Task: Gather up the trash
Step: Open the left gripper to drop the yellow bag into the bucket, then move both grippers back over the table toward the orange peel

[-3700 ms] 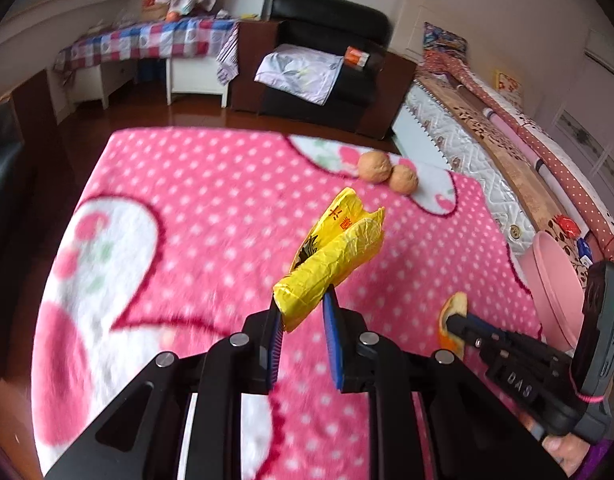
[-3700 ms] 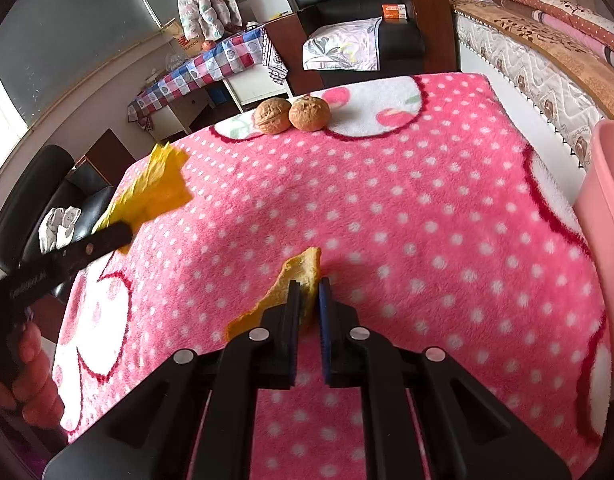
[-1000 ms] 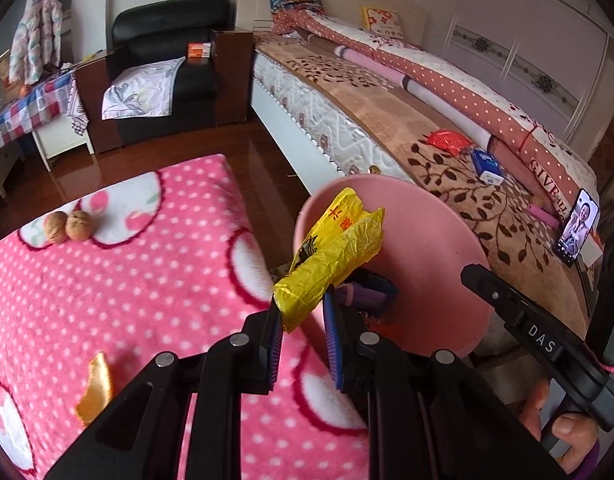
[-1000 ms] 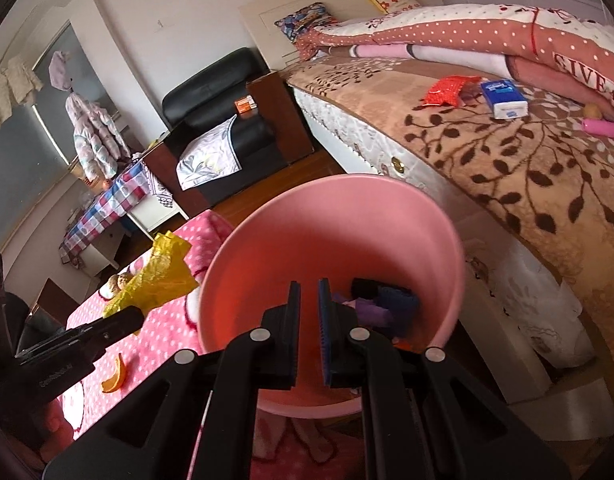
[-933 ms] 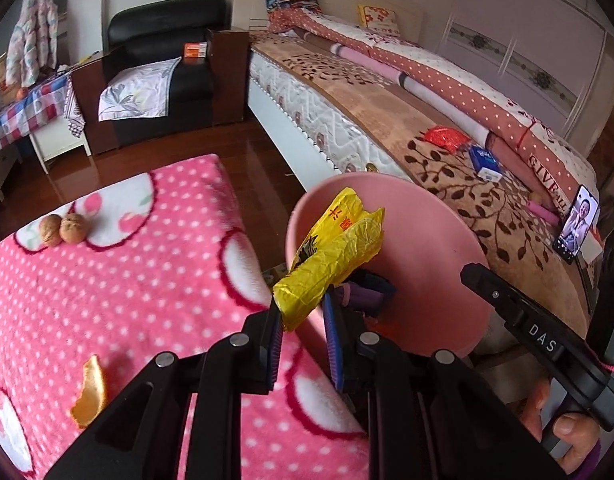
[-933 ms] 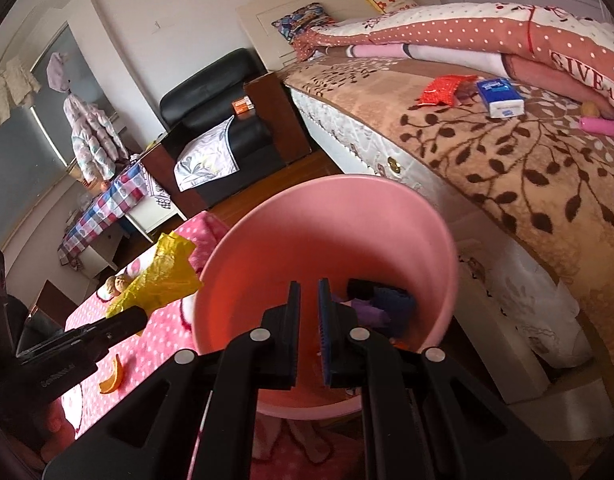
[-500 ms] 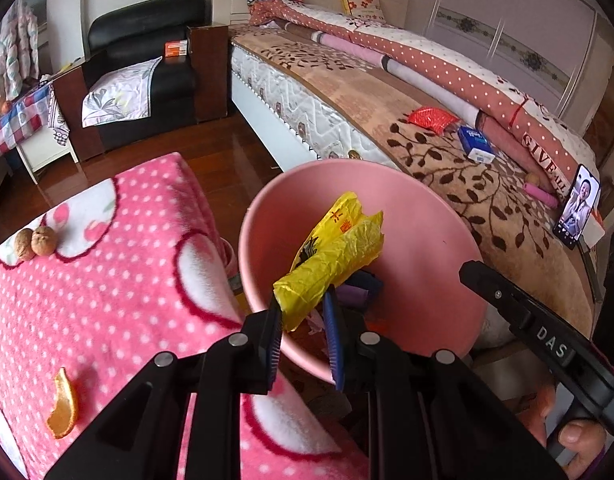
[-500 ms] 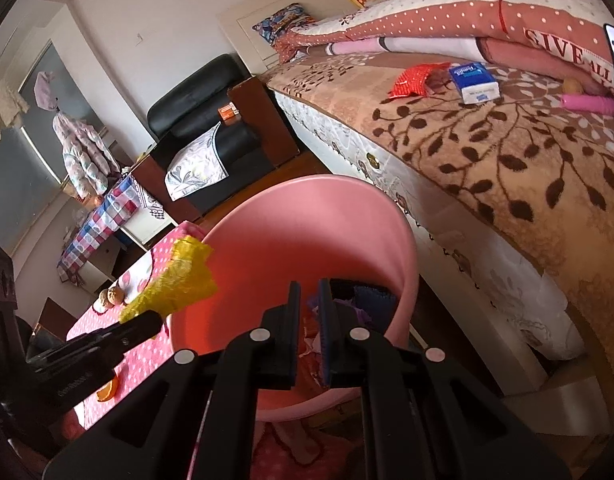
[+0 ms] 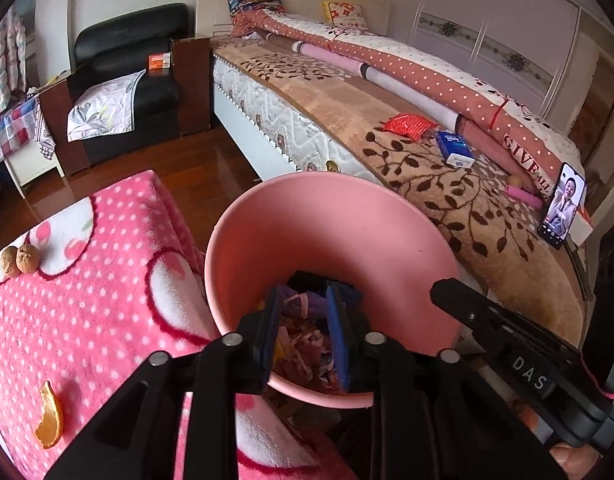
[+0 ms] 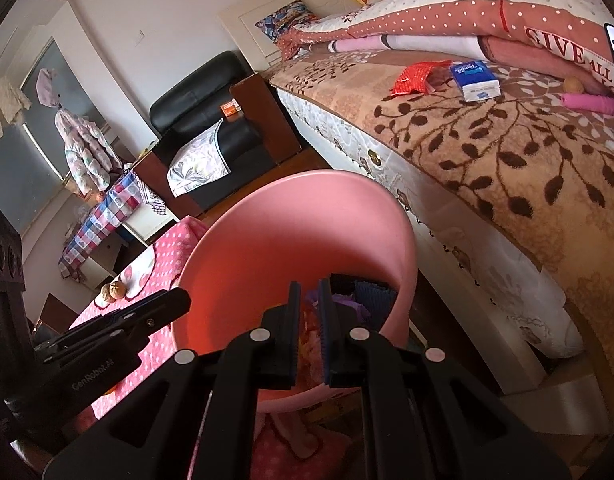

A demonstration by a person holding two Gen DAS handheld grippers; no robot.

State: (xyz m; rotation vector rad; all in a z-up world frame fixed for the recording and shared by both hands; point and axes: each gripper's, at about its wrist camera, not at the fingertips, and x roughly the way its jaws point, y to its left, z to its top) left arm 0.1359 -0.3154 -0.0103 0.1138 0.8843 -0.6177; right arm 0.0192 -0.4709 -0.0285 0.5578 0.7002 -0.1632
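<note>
Left wrist view
Left gripper (image 9: 303, 332): fingers spread apart, nothing between them, poised right over the mouth of the pink bin (image 9: 387, 216).
Bin contents (image 9: 303, 344): shredded scraps and something purple at the bottom, directly below the left fingers; I can't pick out single pieces.
Orange peel (image 9: 50, 416): here's the 1 piece of trash left out, lying on the pink dotted blanket covering the counter (image 9: 87, 300), well off to the left of the bin and behind the fingertips' line.
Peel axis: a curved strip, its long axis running roughly away from the camera, close to the line of the fingers.
2 walnuts (image 9: 19, 259): sitting touching each other at the far left of the blanket; whether they count as trash, I can't say.
Nearer hand: the left, I judge; the peel is on its side, while the right gripper (image 9: 443, 292) reaches in from the right beyond the bin.
Next move, my call: swing the left gripper back and leftward, then tip it down onto the peel.

Right wrist view
Right gripper (image 10: 307, 320): fingers nearly together with a narrow gap, gripping nothing, aimed down into the bin (image 10: 299, 208).
Left gripper (image 10: 175, 304): coming in low from the left, its tip at the bin's near-left rim.
Peel: only a sliver of orange below the left gripper, too hidden to confirm.
</note>
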